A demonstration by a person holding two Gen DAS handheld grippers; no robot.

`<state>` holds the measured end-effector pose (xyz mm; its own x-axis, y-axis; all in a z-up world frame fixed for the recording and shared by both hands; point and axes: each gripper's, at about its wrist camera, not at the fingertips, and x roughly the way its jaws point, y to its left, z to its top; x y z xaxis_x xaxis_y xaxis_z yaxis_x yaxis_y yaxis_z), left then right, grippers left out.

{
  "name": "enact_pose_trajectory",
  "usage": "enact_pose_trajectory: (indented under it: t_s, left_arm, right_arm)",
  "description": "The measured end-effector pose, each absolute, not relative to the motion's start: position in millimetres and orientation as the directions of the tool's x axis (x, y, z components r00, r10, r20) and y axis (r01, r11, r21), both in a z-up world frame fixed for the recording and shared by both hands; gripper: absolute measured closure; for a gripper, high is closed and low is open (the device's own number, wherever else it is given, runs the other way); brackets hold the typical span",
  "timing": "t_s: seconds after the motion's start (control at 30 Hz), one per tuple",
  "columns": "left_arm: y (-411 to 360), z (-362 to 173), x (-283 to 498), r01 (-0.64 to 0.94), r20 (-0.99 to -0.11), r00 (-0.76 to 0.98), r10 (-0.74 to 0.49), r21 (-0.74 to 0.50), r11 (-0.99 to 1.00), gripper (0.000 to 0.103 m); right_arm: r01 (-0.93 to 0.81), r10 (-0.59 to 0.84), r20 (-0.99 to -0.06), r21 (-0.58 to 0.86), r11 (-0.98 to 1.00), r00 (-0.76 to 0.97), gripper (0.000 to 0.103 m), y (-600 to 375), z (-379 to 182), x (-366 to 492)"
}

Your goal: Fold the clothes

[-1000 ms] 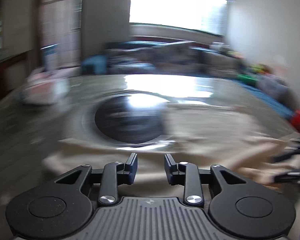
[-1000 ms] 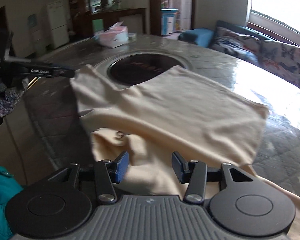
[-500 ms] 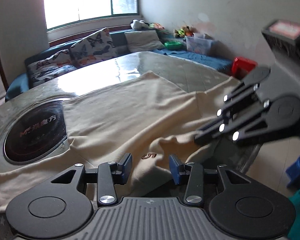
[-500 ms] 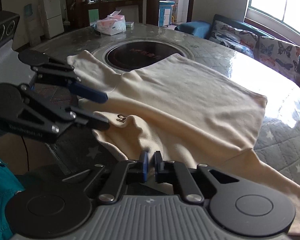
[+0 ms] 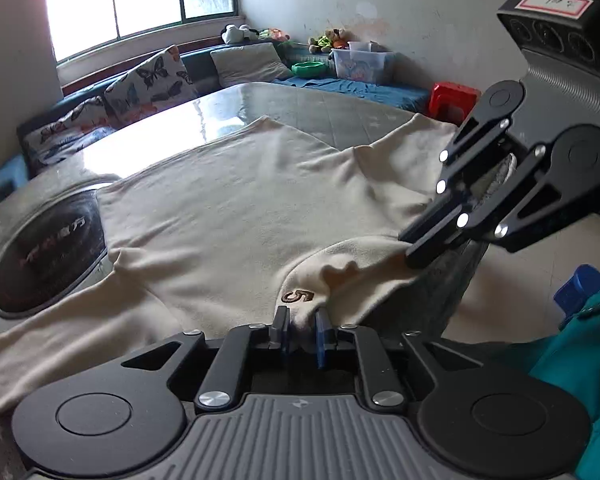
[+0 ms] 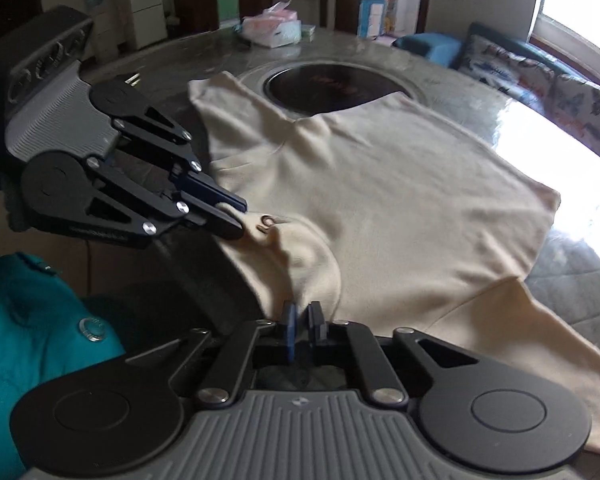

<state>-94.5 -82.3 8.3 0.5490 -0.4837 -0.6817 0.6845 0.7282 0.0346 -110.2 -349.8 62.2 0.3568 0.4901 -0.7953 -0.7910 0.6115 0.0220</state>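
Garment: a cream top (image 5: pixel 240 208) lies spread flat across the round tabletop (image 5: pixel 340 108), back half smooth, near edge bunched at the collar where a brown "5" label (image 5: pixel 297 296) shows.
Left claw (image 5: pixel 302 330): pinched shut on the collar just below that label, cloth squeezed between the 2 blue pads.
Right claw (image 6: pixel 302 326): also clamped on the near edge of the top, a fold of cream fabric caught between its narrow jaws.
Spacing: the 2 claws sit close together at the neckline, each visible in the other's camera, so the collar sags between them over the tabletop rim.
Why this grip: looks like they're taking the neck edge at 2 points to lift and carry it over the body, keeping the fold line straight.
Sleeves: 1 runs out past the dark inset hob (image 6: pixel 332 84), the other trails toward the tabletop's near right edge.
Progress: I'd say early, no fold made yet.
Watch for: the sleeves dragging unevenly.
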Motion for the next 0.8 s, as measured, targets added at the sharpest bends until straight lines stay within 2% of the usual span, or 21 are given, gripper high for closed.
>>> enact_pose_trajectory:
  t_s: [0.13,0.23,0.43,0.63,0.8]
  left_arm:
    - [-70,27,-88,0.677,-0.644,0.562,-0.52,-0.003,0.736,0.084]
    - [-69,37,-69,0.626,-0.613,0.619,-0.491,0.008,0.78,0.085]
    - [-73,28,-11,0.479,-0.608,0.686,-0.399,-0.035,0.877,0.085]
    - [-59,-1,18,0.348,-0.662,0.693,-0.284,-0.038,0.937,0.085]
    - [-38,-1,16,0.324,-0.662,0.689,-0.294,-0.082,0.943,0.085]
  right_arm:
    - [-0.758,0.508,-0.753,0.019,0.652,0.418,0.085,-360,79,-94]
    - [-0.708,0.487,-0.724,-0.003,0.706,0.488,0.08,-367,83,-70]
    - [-0.614,0.441,-0.713,0.018,0.789,0.546,0.08,-374,63,-22]
    - [-0.566,0.368,-0.758,-0.001,0.824,0.538,0.08,-386,35,-6]
    - [-0.554,0.371,-0.765,0.022,0.832,0.527,0.08,-401,36,-2]
